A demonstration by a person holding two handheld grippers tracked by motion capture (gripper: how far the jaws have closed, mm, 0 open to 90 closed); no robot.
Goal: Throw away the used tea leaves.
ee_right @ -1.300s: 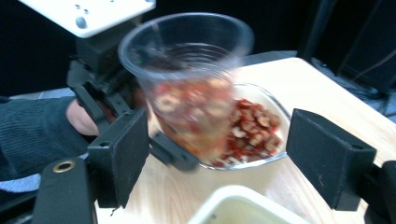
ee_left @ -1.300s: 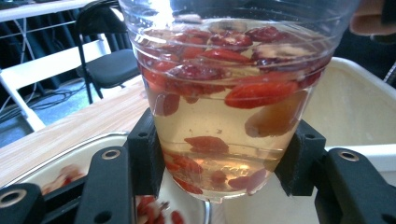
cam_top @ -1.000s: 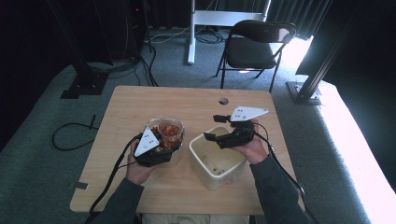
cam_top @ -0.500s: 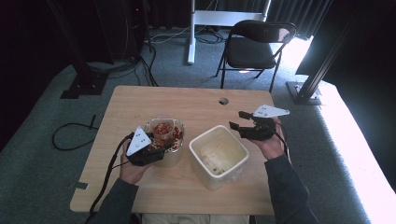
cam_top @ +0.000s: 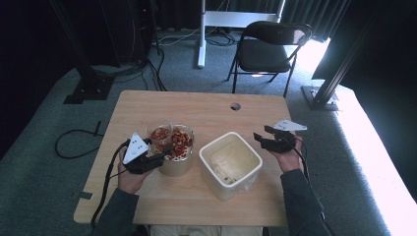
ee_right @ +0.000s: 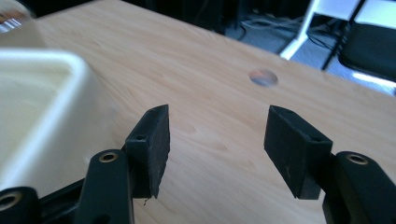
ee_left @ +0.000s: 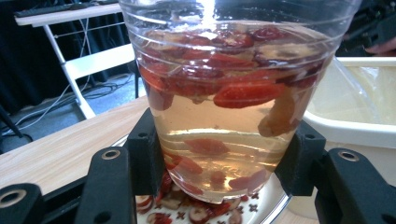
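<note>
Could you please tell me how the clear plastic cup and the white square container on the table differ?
The clear plastic cup is round and see-through; the white square container is opaque and wider. The cup holds pale liquid with red fruit pieces; the container looks nearly empty. The left gripper clamps the cup, while the container stands free of the right gripper, whose jaws stand apart with nothing between them. Both are open-topped.

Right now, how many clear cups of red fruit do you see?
2: one cup clamped in the left gripper, another cup close beside it, left of the white tub.
</note>
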